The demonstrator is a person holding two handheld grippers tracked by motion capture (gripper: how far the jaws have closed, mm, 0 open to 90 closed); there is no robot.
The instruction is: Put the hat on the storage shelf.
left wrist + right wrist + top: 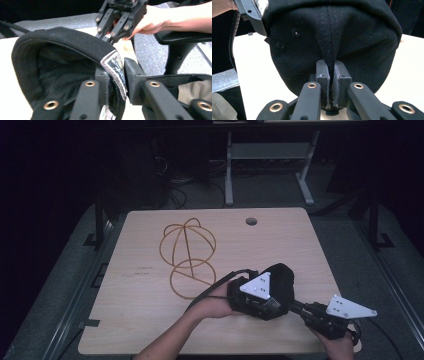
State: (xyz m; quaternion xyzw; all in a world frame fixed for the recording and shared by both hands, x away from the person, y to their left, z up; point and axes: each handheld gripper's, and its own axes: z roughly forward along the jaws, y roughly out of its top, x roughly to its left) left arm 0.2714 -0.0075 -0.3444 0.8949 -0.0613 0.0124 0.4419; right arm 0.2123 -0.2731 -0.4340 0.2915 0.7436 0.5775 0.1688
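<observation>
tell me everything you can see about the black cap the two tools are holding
The black fabric cap is held over the near right part of the pale wooden table. It is woven cloth with stitched seams and small eyelet holes in its panels. The right tool is shut on a pinched fold along one seam of the crown. The left tool has the rim between its jaws, where a black-and-white label is sewn inside; that far jaw stands slightly off the cloth. The hollow inside looks dark and empty.
</observation>
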